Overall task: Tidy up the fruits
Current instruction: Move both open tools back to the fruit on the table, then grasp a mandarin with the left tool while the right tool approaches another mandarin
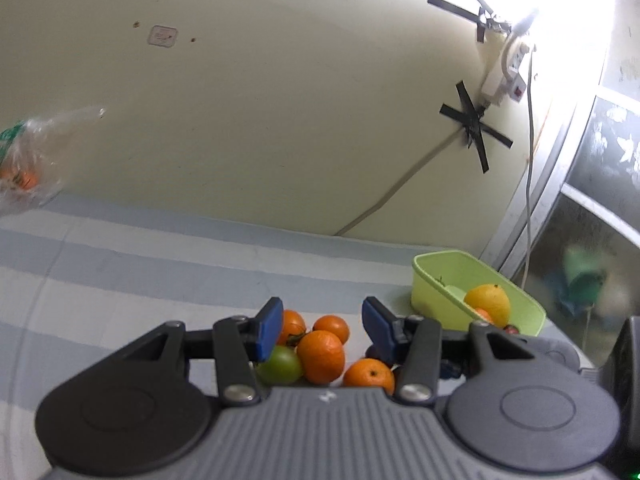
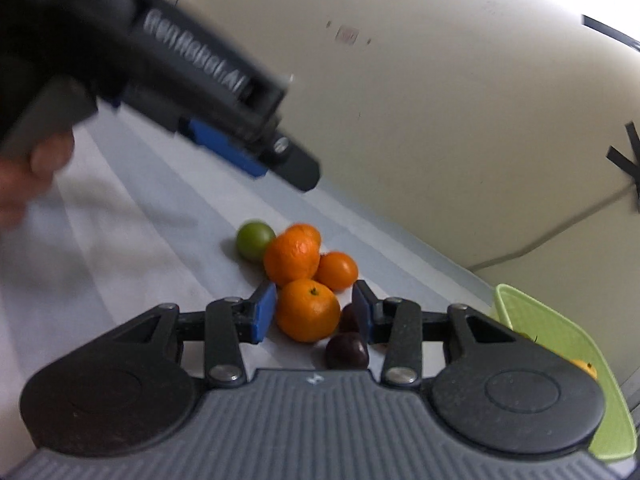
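Nearest in the right wrist view, the right gripper [image 2: 314,312] has its blue pads spread apart on either side of the closest orange [image 2: 307,310], with a sliver of room on the left side; whether the right pad touches the peel cannot be told. Two dark plums [image 2: 347,351] lie just beside that orange on its near right, one close under the right finger, so room there is tight. Beyond the orange the rest of the pile sits bunched together: a larger orange [image 2: 291,258] touching a smaller one [image 2: 337,271], and a green fruit [image 2: 255,239] at the far left edge of the cluster. All of it rests on a blue-and-white striped cloth [image 2: 132,216], which is bare to the left of the pile. The left gripper [image 1: 322,330] hovers above the same cluster, its pads spread wide and holding nothing; in the right wrist view it hangs blurred over the cloth up and to the left of the fruit. To the right, near the cloth's right edge, a light green tray [image 1: 436,276] holds a yellow citrus [image 1: 487,300] against its near wall, with small bits of fruit beside it. Farther left, a clear plastic bag [image 1: 30,160] with something orange inside sits by the wall [image 1: 280,100], which bounds the far edge.
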Tool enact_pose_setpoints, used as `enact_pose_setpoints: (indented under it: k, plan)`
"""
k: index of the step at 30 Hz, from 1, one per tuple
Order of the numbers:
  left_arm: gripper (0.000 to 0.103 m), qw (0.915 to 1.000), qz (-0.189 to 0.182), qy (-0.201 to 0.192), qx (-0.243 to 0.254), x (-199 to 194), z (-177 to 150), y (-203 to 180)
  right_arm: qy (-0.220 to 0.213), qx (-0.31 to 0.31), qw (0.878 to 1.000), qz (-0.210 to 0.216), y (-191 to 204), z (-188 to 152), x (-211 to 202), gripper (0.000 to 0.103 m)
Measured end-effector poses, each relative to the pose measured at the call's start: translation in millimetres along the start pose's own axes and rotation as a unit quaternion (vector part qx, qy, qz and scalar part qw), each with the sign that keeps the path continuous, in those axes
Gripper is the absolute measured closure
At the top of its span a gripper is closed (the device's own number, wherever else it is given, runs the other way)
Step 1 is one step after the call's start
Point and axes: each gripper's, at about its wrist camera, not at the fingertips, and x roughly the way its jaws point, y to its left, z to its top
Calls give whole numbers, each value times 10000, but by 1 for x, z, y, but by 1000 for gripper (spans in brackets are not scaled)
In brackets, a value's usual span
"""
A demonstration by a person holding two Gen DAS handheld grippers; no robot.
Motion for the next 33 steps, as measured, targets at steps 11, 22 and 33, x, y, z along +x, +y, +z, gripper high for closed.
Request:
enact_pose_setpoints:
  k: [11, 22, 33]
  plan:
    - [65, 9912, 591, 434, 1104, 38, -18, -35, -203, 67, 9998, -54, 10, -29, -64, 66]
    - [63, 9786, 788, 320, 1873, 37, -33, -72, -45, 964, 9953, -121, -12, -32, -62, 65]
    - [72, 9751, 1225, 301, 1821, 34, -41, -68, 235, 1088, 9938, -46, -12, -37, -55, 64]
